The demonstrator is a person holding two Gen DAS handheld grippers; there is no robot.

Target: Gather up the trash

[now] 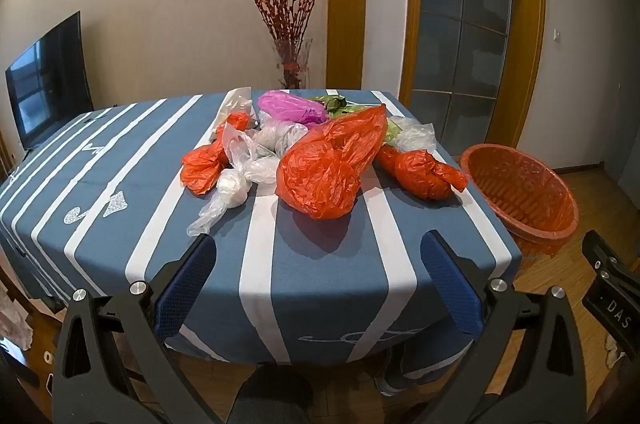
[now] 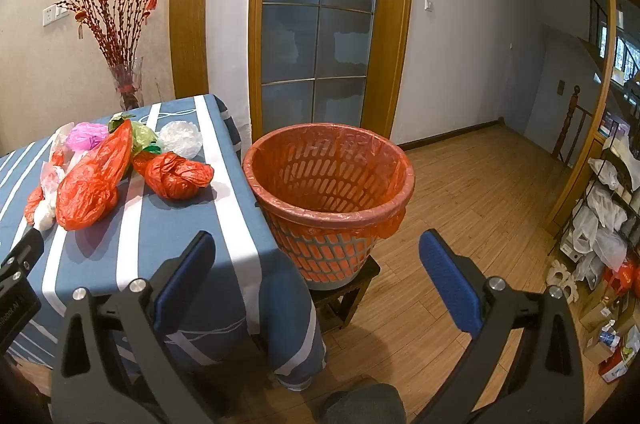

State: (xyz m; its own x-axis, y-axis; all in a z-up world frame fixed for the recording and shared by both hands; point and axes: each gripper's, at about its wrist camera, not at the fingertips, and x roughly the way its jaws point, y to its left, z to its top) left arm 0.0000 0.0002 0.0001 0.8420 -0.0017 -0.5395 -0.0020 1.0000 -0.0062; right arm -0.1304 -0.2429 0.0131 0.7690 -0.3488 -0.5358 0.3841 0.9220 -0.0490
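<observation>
Left wrist view: my left gripper (image 1: pixel 318 244), fingers spread and empty, faced the near red plastic bag (image 1: pixel 326 167), which looked light, soft and slippery, best pinched at its crumpled near bulge.

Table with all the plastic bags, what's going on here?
A person holds two grippers, both open and empty, short of the table. Crumpled bags in red, white, pink and green lie piled on the striped cloth. The lined orange basket stands on a stool beside the table and looks empty. Nothing picked up yet.
</observation>
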